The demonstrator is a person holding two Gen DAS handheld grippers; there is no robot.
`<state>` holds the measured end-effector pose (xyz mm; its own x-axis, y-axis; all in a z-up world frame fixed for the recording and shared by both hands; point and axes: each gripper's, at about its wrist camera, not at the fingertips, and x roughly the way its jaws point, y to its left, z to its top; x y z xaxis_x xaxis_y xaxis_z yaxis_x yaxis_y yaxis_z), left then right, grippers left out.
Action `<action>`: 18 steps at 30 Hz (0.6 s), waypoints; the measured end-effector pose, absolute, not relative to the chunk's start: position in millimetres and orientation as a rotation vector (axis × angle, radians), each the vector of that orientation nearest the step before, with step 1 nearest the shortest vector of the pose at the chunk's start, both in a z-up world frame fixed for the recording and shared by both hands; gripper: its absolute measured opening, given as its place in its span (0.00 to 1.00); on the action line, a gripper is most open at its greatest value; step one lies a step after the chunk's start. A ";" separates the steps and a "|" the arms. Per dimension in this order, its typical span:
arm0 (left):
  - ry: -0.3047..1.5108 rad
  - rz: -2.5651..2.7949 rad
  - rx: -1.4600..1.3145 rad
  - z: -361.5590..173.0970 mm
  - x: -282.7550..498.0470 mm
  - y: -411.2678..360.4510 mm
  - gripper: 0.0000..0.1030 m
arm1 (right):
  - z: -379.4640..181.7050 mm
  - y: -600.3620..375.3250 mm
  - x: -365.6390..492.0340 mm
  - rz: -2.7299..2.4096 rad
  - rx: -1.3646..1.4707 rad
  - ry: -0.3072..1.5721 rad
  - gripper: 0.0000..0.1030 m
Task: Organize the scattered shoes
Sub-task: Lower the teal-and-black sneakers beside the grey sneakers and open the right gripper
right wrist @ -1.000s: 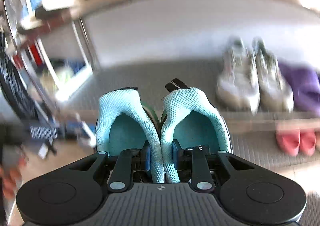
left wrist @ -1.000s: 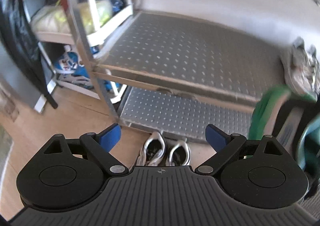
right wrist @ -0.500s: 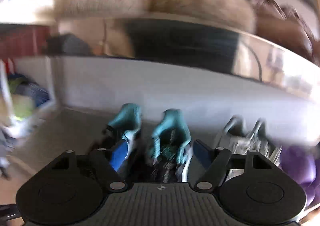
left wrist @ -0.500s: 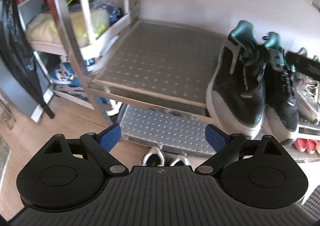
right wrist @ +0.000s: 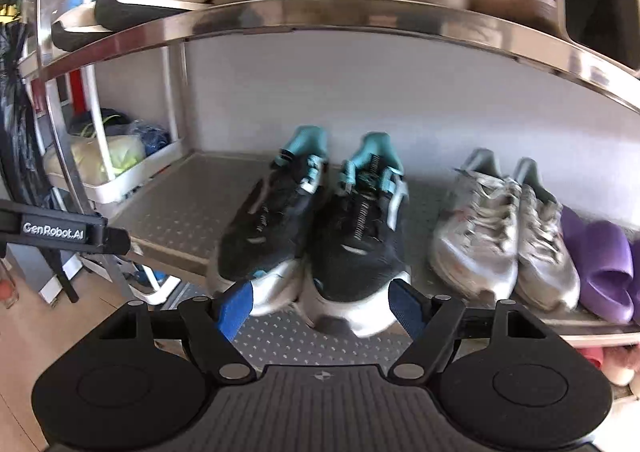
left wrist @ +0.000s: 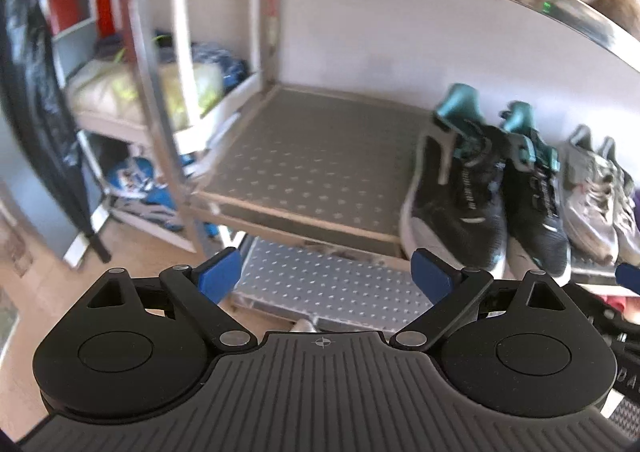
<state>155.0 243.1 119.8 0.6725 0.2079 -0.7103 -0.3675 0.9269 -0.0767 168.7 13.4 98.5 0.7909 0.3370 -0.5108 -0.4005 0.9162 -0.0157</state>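
The shoe rack's middle shelf (right wrist: pixel 192 211) carries the black-and-teal sneakers (right wrist: pixel 320 228) straight ahead of the right gripper (right wrist: pixel 320 308), toes hanging over the shelf's front edge. That gripper is released, jaws spread either side of the toes, gripping nothing. Risk, as I judge it: a fingertip catching an overhanging toe could drag the pair off the shelf. The left gripper (left wrist: pixel 326 278) is released too, empty, sneakers to its right. Only the right view shows the purple slippers (right wrist: pixel 600 268) and upper-shelf shoes; only the left shows the shelf's bare stretch.
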 end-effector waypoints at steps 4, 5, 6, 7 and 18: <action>0.768 0.339 -0.264 119.3 156.8 250.0 0.92 | 104.8 23.8 197.5 0.378 -0.107 0.478 0.79; 0.767 0.338 -0.265 119.5 156.6 250.2 0.92 | 105.4 27.5 206.9 0.379 -0.108 0.471 0.79; 0.766 0.332 -0.265 119.8 158.7 249.4 0.92 | 105.9 31.2 216.4 0.380 -0.110 0.464 0.81; 0.764 0.326 -0.265 120.1 161.0 248.6 0.92 | 105.9 35.1 226.2 0.387 -0.116 0.458 0.81; 0.806 0.275 -0.241 110.9 185.8 236.7 0.92 | 65.9 94.1 306.1 0.444 -0.299 0.482 0.98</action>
